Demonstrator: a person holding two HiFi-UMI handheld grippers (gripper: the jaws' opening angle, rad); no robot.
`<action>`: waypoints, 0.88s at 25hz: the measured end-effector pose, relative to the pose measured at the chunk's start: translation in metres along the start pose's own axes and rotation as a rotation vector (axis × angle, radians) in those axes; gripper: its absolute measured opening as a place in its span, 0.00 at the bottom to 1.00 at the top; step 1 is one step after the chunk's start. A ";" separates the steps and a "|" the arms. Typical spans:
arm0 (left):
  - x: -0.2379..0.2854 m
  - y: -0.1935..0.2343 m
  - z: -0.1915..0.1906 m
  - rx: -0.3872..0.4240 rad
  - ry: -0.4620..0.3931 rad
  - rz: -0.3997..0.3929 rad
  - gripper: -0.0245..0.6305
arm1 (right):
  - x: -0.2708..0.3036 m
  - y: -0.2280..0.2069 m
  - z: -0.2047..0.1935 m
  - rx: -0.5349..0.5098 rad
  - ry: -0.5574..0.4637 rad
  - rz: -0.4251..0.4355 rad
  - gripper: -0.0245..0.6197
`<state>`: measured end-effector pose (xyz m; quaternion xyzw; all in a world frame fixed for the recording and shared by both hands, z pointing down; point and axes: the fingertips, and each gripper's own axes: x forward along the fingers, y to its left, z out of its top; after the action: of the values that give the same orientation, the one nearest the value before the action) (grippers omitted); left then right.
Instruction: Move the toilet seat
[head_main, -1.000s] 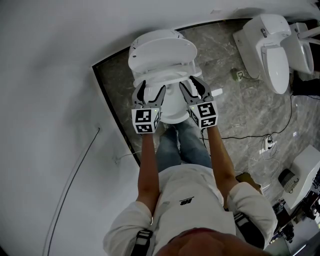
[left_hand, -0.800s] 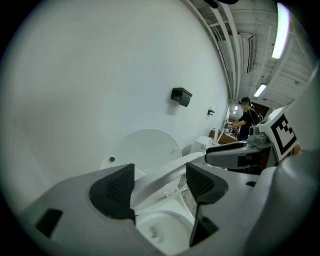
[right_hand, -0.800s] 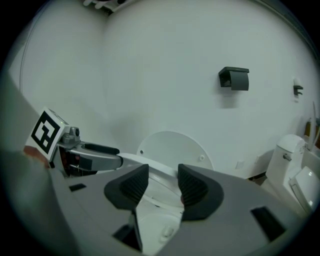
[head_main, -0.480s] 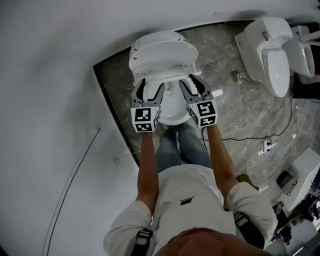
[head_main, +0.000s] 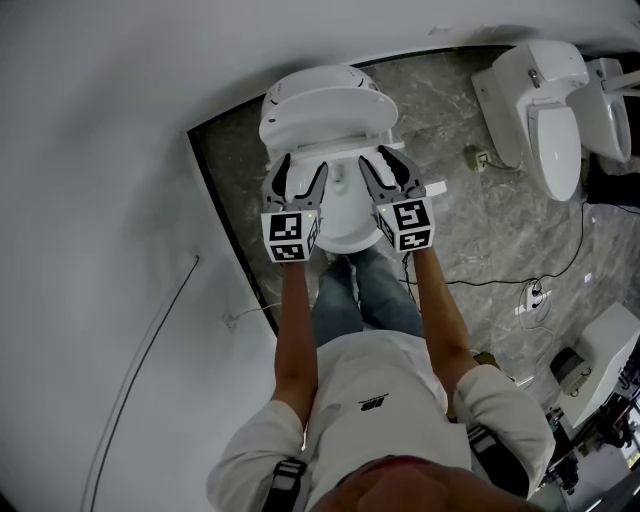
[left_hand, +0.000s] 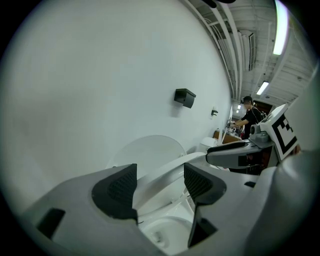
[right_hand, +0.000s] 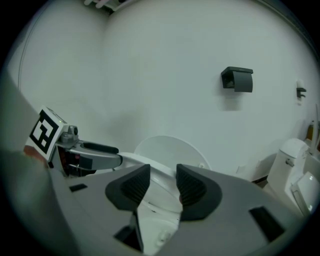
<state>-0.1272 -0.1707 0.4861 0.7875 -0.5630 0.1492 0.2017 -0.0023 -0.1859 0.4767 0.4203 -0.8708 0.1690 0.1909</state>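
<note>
Standing at the lower middle of the head view, the person wears a white shirt (head_main: 375, 400) and jeans (head_main: 365, 285), with both forearms stretched up the frame toward the toilet bowl (head_main: 345, 215). Left gripper (head_main: 302, 172) hangs over the bowl's left side. In its own view, the left gripper (left_hand: 160, 182) has its jaws set wide and closing. The raised rim of the toilet seat (left_hand: 165, 170) runs as a slanted white band across the gap, with no pad seen pressing on it. Right gripper (head_main: 383, 168) hangs over the bowl's right side, level with the left one. In its own view, the right gripper (right_hand: 159, 182) has jaws at a middling gap, also closing. The seat (right_hand: 156, 176) shows white between the dark ribbed pads, and contact cannot be confirmed. In the head view the toilet seat (head_main: 330, 110) sits at upper centre, tilted up off the bowl, just in front of the lid (head_main: 310, 72), which leans back toward the white wall (head_main: 100, 150). The lid appears as a pale disc in both gripper views (left_hand: 150, 150) (right_hand: 170, 147). Marbled floor (head_main: 470, 230) fills the right half of the head view, with a thin cable (head_main: 500, 275) lying across it. Second toilet (head_main: 540, 100) stands at the upper right, well apart. Small black wall fixture (left_hand: 185, 97) (right_hand: 237, 79) is mounted above the lid.
</note>
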 end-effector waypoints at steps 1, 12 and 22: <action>0.001 0.001 0.001 0.001 -0.001 0.003 0.52 | 0.001 -0.001 0.002 -0.001 -0.006 0.000 0.32; 0.012 0.010 0.011 0.006 -0.018 0.038 0.49 | 0.015 -0.009 0.011 -0.013 -0.012 0.001 0.30; 0.020 0.018 0.018 0.007 -0.026 0.066 0.47 | 0.027 -0.012 0.021 -0.020 -0.021 0.010 0.30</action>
<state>-0.1374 -0.2008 0.4825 0.7709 -0.5908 0.1474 0.1868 -0.0120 -0.2207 0.4726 0.4158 -0.8765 0.1568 0.1850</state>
